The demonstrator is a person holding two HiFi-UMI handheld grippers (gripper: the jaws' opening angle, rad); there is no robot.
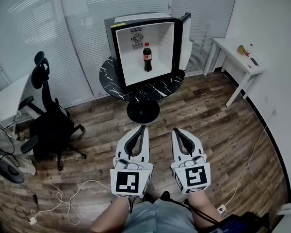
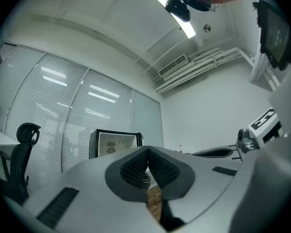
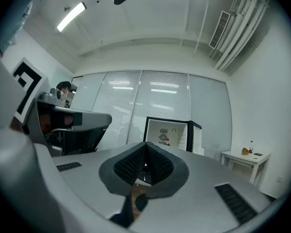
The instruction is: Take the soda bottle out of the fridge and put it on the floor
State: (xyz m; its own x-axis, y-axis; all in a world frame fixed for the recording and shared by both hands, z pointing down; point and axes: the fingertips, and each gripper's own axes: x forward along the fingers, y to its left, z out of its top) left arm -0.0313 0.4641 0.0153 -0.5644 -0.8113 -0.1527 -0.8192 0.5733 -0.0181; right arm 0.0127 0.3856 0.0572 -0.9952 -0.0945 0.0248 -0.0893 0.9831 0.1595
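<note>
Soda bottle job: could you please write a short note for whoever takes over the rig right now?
Left gripper: shut, empty. Right gripper: shut, empty, beside it, both well short of the fridge.
Soda bottle: upright inside the fridge, door open, on the round table.
Done: nothing yet; bottle untouched.
Left: approach, open a gripper, grasp the bottle, set it on the floor.

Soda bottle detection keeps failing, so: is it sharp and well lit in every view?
Head view: soda bottle sharp, dark against the fridge's bright white interior, no glare. Right gripper view: only a tiny speck, with wide-angle bending. Left gripper view: not discernible.
</note>
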